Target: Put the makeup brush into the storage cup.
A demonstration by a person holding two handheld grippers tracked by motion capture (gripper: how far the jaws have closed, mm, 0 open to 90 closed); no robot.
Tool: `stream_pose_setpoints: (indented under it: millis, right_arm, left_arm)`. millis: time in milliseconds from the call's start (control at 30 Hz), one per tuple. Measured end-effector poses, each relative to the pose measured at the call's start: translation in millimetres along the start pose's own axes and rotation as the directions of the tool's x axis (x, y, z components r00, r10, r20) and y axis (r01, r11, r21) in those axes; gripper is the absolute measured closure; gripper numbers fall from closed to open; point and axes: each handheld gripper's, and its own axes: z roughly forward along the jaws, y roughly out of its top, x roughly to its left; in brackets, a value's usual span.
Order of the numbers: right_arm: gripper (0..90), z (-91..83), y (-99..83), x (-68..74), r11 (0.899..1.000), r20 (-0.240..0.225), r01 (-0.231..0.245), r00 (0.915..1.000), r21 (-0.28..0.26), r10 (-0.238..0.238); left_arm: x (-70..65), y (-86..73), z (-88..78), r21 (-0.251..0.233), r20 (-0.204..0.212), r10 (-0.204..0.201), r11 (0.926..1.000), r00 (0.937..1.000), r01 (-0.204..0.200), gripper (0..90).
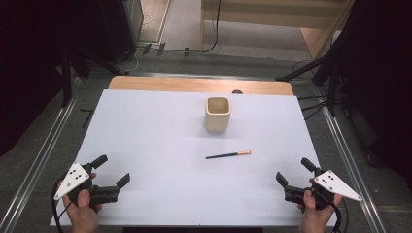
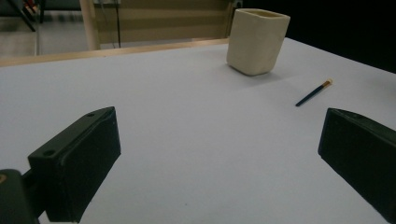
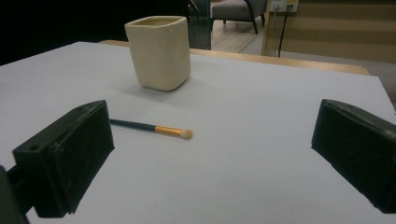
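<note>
A cream square cup [image 1: 217, 114] [image 2: 257, 41] [image 3: 159, 52] stands upright near the middle back of the white table. In front of it lies a thin dark brush [image 1: 228, 155] [image 2: 314, 92] [image 3: 150, 128] with an orange ferrule and pale tip pointing right. My left gripper [image 1: 111, 171] [image 2: 219, 156] rests open at the table's front left, held by a hand, nothing between its jaws. My right gripper [image 1: 294, 171] [image 3: 210, 158] sits open at the front right, also empty, with the brush just beyond its left jaw in the right gripper view.
The white sheet [image 1: 160, 145] covers the table, with a wooden strip [image 1: 194, 84] along the far edge. Metal rails [image 1: 43, 150] run along both sides. Dark stands and cables sit on the floor beyond the table.
</note>
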Motion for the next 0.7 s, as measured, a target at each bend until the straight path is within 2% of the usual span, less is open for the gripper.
stream_pose_setpoints:
  millis: [133, 500, 700]
  right_arm:
    - [0.0, 0.6, -0.5, 0.0, 1.000, -0.004, -0.003, 1.0000, 0.005, 0.003]
    - [0.0, 4.1, 7.2, 0.9, 1.000, -0.010, -0.017, 0.9998, 0.017, 0.017]
    - [0.0, 15.4, 18.3, 7.1, 0.999, -0.030, 0.012, 0.9995, 0.048, -0.011]
  left_arm:
    - [2.9, -1.0, -0.9, -0.002, 0.003, -0.014, 0.9999, 0.9999, 0.014, 0.0]
    - [0.3, -1.0, 0.4, 0.002, 0.006, -0.001, 1.0000, 1.0000, 0.001, 0.0]
    - [-0.1, -0.4, -0.8, -0.002, 0.007, -0.002, 1.0000, 1.0000, 0.002, 0.0]
